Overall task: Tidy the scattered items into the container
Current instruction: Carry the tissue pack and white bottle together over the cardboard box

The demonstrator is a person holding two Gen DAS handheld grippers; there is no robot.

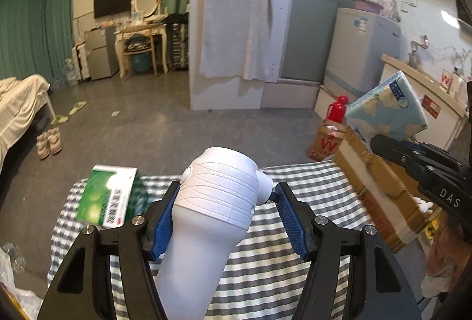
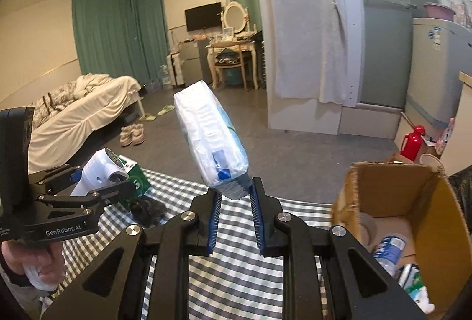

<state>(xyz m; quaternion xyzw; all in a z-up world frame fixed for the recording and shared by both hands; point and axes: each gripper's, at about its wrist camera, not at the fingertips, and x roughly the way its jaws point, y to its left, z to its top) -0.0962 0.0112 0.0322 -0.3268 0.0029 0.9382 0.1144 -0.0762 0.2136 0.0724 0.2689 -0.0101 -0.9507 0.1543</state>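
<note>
My left gripper (image 1: 227, 202) is shut on a white hair dryer (image 1: 218, 202), held above the checked tablecloth (image 1: 265, 275); it also shows in the right wrist view (image 2: 97, 172). My right gripper (image 2: 236, 196) is shut on a blue-and-white tissue pack (image 2: 211, 143), raised above the table; the pack shows in the left wrist view (image 1: 389, 110). The open cardboard box (image 2: 392, 196) stands at the table's right, with a bottle (image 2: 388, 249) and other items inside. A green box (image 1: 109, 196) lies on the cloth at the left. A dark small item (image 2: 147, 210) lies on the cloth.
A red thermos (image 2: 413, 143) and another carton (image 1: 327, 143) stand on the floor beyond the box. A bed (image 2: 82, 107), shoes (image 2: 132, 134) and slippers are at the left. A washing machine (image 1: 362, 54) stands at the back right.
</note>
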